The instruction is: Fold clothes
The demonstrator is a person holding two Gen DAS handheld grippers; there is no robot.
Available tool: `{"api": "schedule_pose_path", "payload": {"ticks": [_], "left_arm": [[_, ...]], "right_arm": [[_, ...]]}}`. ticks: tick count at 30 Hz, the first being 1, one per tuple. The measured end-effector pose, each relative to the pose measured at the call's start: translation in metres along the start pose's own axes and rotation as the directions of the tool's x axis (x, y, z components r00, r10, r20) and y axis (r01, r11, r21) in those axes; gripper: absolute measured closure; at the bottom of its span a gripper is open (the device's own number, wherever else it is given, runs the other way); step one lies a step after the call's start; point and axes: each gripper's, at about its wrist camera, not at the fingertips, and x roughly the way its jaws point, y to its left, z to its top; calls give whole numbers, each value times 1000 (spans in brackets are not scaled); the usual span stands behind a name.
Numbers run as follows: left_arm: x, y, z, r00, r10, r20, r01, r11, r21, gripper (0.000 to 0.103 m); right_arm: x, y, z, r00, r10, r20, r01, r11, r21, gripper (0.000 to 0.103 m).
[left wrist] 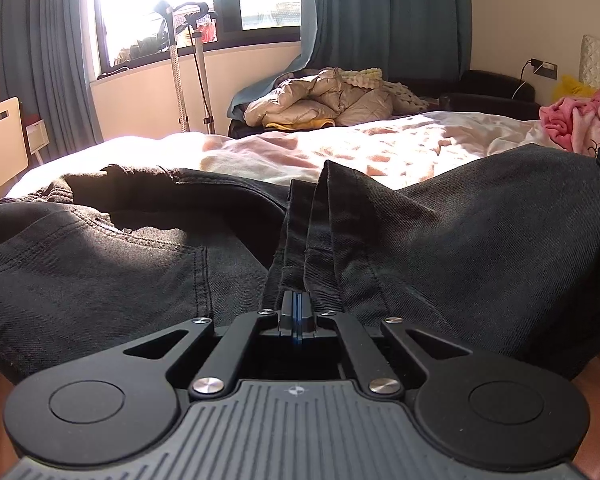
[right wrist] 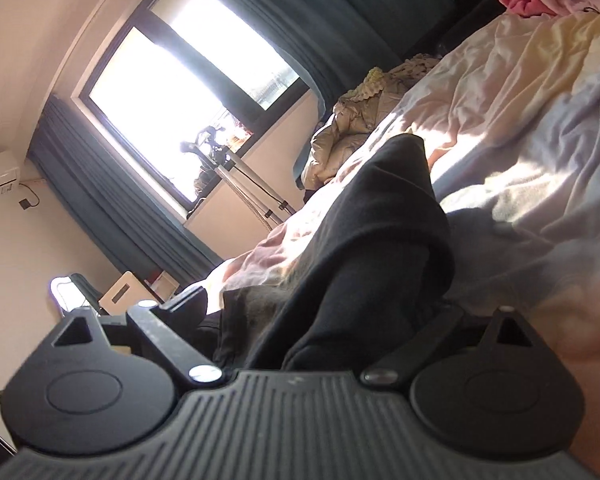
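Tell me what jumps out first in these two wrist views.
The dark jeans fill the foreground on the bed, a fold of them pinched in the shut left gripper. In the tilted right wrist view, black fabric drapes over the right gripper, hiding its fingers. Behind, a glaring window between blue curtains.

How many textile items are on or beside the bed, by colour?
Black: 1, jeans pinched by the left gripper
Pink: 1, blanket
Beige: 1, puffer jacket
Yellow: 1, cloth
Total: 4
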Motion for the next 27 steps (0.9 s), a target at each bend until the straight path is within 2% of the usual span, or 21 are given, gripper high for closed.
{"api": "schedule_pose_path", "payload": {"ticks": [2, 4, 5, 6, 8, 10, 11, 12, 16, 22, 24, 27], "left_arm": [[-1, 0, 0, 1000, -4, 3, 4, 1000, -7, 102], [-2, -1, 0, 1000, -5, 7, 5, 1000, -7, 102], [-2, -1, 0, 1000, -4, 11, 4, 1000, -5, 102], [-3, -1, -1, 1000, -3, 18, 3, 1000, -2, 102], [-9, 0, -4, 999, -11, 53, 11, 1000, -12, 102], [-19, 2, -4, 996, -20, 87, 22, 999, -27, 101], [-24, 2, -3, 994, -15, 104, 18, 999, -30, 101], [-28, 2, -1, 993, -10, 120, 14, 999, -34, 101], [-45, 3, 9, 985, 9, 173, 1, 998, -59, 101], [-47, -15, 32, 988, 56, 147, -51, 998, -42, 101], [-39, -30, 35, 991, 67, 115, -67, 998, -2, 101], [-17, -61, 35, 999, 34, 21, -34, 999, 17, 100]], "right_arm": [[-1, -8, 2, 1000, -12, 22, 11, 998, 58, 8], [4, -26, -1, 997, -81, -3, 80, 985, 151, 9], [6, -36, -3, 993, -117, -21, 119, 973, 197, 16], [8, -43, -5, 989, -143, -31, 147, 961, 233, 36], [10, -52, -9, 986, -166, -30, 167, 945, 282, 57], [10, -49, -6, 985, -168, -27, 169, 941, 293, 68], [10, -42, -3, 984, -178, -27, 179, 945, 272, 78], [9, -35, 1, 983, -183, -19, 182, 952, 247, 82], [-4, -14, 24, 987, -150, 52, 135, 964, 229, 88], [-35, -2, 58, 979, -110, 171, 69, 971, 228, 89], [-46, -2, 71, 973, -108, 205, 60, 972, 229, 89], [-64, -5, 88, 962, -108, 252, 47, 970, 238, 89]]}}
